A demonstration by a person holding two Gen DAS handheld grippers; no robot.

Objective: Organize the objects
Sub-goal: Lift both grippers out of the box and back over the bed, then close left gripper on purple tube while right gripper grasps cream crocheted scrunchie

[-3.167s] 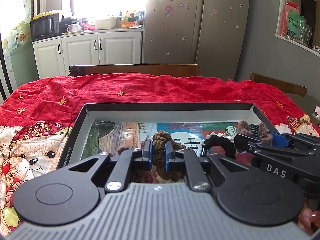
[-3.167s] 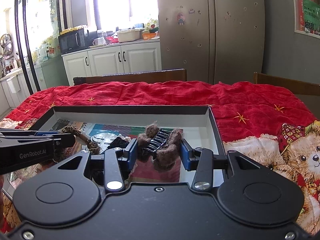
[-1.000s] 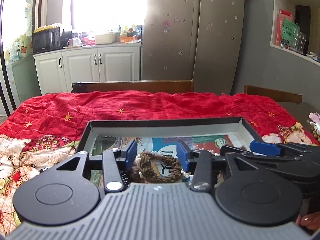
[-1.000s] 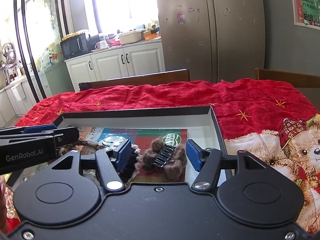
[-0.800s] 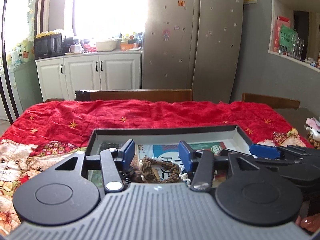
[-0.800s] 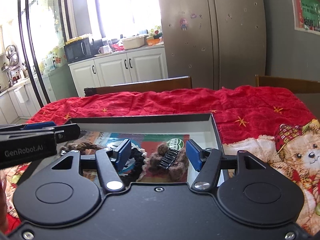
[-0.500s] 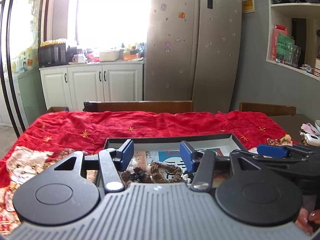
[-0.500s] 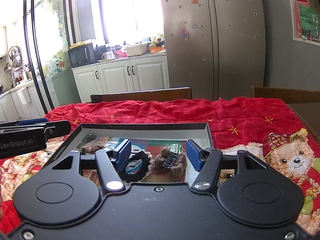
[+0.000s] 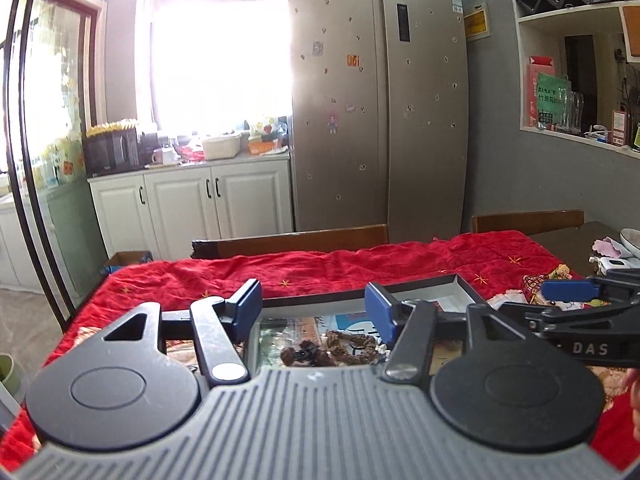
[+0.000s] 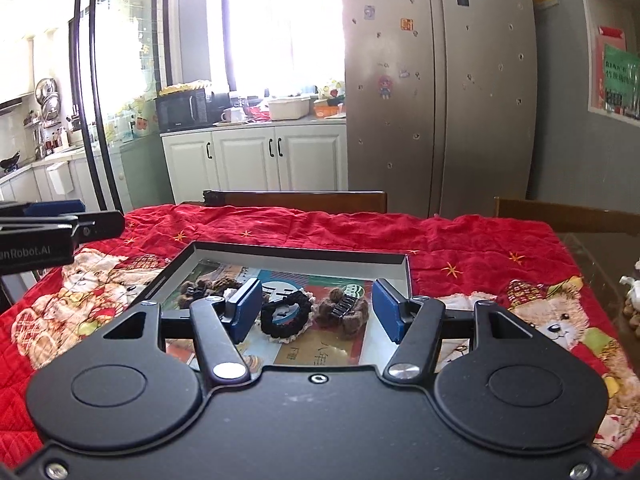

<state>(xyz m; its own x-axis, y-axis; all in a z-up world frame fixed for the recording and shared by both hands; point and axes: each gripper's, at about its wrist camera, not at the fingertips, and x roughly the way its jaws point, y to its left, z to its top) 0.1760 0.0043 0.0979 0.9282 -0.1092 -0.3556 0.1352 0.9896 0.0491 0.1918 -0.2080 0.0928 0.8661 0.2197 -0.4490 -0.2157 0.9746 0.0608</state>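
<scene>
Down in the shallow black-rimmed cardboard tray (image 10: pixel 304 250) with its printed picture floor, the hair things are all lying loose. Right-wrist view: a fuzzy brown claw clip (image 10: pixel 344 310) with black teeth sits mid-tray, its long axis slanting from near-left to far-right, teeth up; just beside it on the left a black scrunchie with a cream lace edge (image 10: pixel 285 317) lies flat as a ring, and further left a second brown fuzzy clip (image 10: pixel 202 290) lies near the tray's left wall. From the left-wrist view a brown braided hair tie (image 9: pixel 350 344) stretches roughly across the picture, beside a dark fuzzy lump I can't tell apart.

The right tongs (image 10: pixel 316 314) stand wide, nothing between the blue pads, poised above the tray. The left tongs (image 9: pixel 314 312) are wide too, jaws just been opening, nothing gripped.

My read: the dropping-in step looks done, both hands clear of the tray. The next move calls for finding whatever is still out on the red quilted cloth with teddy bears (image 10: pixel 500 248) covering the bench, then lining the pads across that item's narrow side
</scene>
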